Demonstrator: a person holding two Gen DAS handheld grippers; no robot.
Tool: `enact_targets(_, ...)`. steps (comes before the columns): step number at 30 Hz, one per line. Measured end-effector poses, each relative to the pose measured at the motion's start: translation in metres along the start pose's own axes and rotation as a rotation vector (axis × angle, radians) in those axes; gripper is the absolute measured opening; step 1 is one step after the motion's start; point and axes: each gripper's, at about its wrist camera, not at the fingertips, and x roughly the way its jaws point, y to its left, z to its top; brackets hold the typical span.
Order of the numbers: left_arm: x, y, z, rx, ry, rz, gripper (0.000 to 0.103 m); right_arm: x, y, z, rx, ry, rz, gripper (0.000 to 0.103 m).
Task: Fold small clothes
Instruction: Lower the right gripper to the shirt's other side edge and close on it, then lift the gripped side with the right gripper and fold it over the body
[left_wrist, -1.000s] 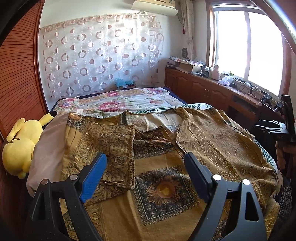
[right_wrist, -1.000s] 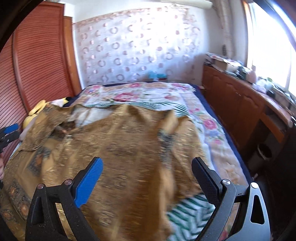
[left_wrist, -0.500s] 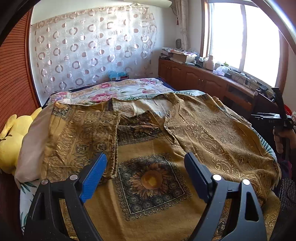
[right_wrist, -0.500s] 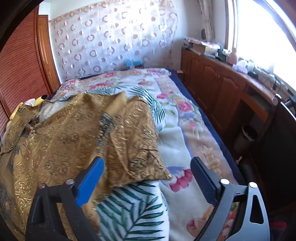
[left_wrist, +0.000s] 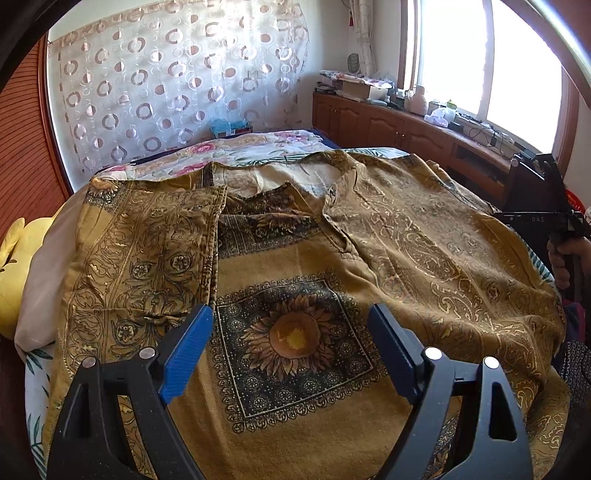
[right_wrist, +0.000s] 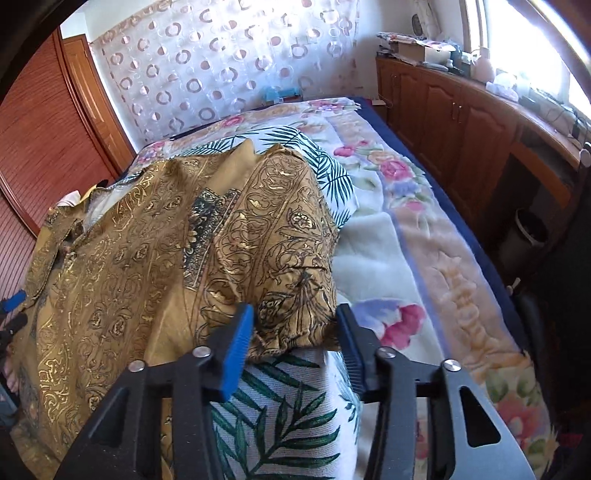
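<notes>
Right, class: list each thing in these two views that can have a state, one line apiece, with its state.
Gold patterned garment: spread on the bed, one sleeve folded across its front.
Other sleeve: not yet folded in, its end between the right jaws.
Left gripper: jaws open, nothing between them.
Right gripper: jaws closing on the sleeve end.
Circle-print curtain: drawn.
Cabinet doors: shut.

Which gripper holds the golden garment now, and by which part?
Neither holds it yet. The right gripper is closing around the sleeve end of the golden garment. The left gripper is open above it.
</notes>
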Motion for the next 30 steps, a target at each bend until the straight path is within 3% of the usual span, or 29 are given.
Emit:
enact_targets(2,0.002,0.001,-0.001,0.002,0.008,-0.001,0.086,-0.003,0.002,-0.001,-0.016,-0.013,-0.029,0.032)
enact_targets(4,0.003,0.001,-0.001,0.002,0.013,-0.004,0.086,0.000,0.004,-0.001,-0.049,-0.027,-0.077,0.017)
enact_targets(7,0.004,0.002,-0.002,-0.003,0.018,-0.005,0.086,-0.008,0.008,0.000,-0.081,-0.059,-0.094,0.009)
enact_targets(12,0.001,0.002,-0.002,-0.010,0.009,-0.006,0.086,-0.029,0.026,0.001,-0.091,-0.132,-0.088,0.008)
enact_targets(18,-0.009,0.004,0.002,-0.024,-0.034,-0.003,0.086,-0.051,0.071,-0.005,-0.177,-0.195,-0.014,0.008)
enact_targets(24,-0.024,0.006,0.008,-0.030,-0.085,0.005,0.086,-0.045,0.109,-0.025,-0.270,-0.139,0.053,0.008)
enact_targets(30,-0.033,0.010,0.010,-0.039,-0.110,0.005,0.086,-0.024,0.110,-0.039,-0.274,-0.062,0.052,0.008)
